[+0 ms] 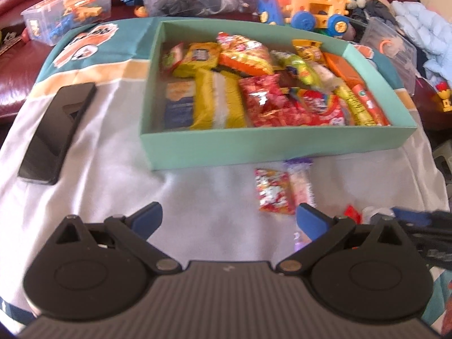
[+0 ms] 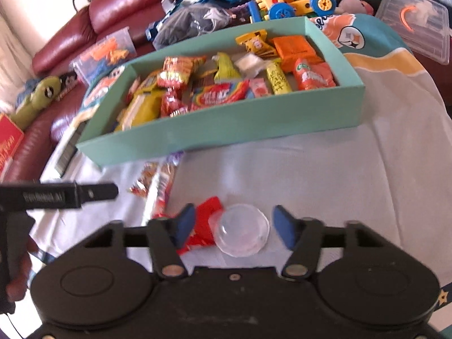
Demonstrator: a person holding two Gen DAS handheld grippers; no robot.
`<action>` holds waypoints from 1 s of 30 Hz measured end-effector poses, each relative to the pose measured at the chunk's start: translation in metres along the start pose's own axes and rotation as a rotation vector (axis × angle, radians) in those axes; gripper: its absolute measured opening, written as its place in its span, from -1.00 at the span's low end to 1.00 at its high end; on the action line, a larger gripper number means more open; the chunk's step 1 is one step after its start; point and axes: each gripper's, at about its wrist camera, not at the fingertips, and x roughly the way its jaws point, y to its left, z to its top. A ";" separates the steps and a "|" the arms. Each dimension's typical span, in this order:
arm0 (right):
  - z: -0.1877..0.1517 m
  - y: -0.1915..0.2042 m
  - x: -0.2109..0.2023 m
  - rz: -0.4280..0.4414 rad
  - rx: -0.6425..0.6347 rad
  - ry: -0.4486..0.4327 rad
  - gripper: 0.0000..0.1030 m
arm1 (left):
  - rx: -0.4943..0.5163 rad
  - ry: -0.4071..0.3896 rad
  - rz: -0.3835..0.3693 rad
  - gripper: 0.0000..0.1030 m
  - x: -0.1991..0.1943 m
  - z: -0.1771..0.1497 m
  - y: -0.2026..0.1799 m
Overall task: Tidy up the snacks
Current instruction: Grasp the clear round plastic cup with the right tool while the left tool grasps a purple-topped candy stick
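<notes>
Two handheld grippers, one per hand. The left gripper (image 1: 229, 220) has a grey ribbed body, twin round black discs, black link arms on silver pivot pins and blue pads on its fingers (image 1: 148, 214). The right gripper (image 2: 233, 226) matches it in black, with a small centre screw and blue-padded fingers (image 2: 185, 224). White lettering, too blurred to read, marks the left unit's side.
</notes>
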 end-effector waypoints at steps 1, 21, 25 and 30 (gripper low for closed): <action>-0.001 -0.001 0.002 -0.010 -0.002 0.008 -0.39 | 0.010 -0.006 -0.007 0.99 0.000 0.002 -0.005; -0.005 -0.048 0.000 -0.091 0.045 -0.081 -0.32 | 0.207 0.072 -0.120 -0.23 0.031 -0.003 -0.059; -0.006 -0.042 0.003 -0.098 0.014 -0.101 -0.32 | 0.195 0.075 -0.115 -0.58 0.028 -0.004 -0.059; -0.005 -0.035 0.005 -0.089 -0.022 -0.099 -0.35 | 0.216 0.077 -0.110 -0.51 0.033 -0.001 -0.070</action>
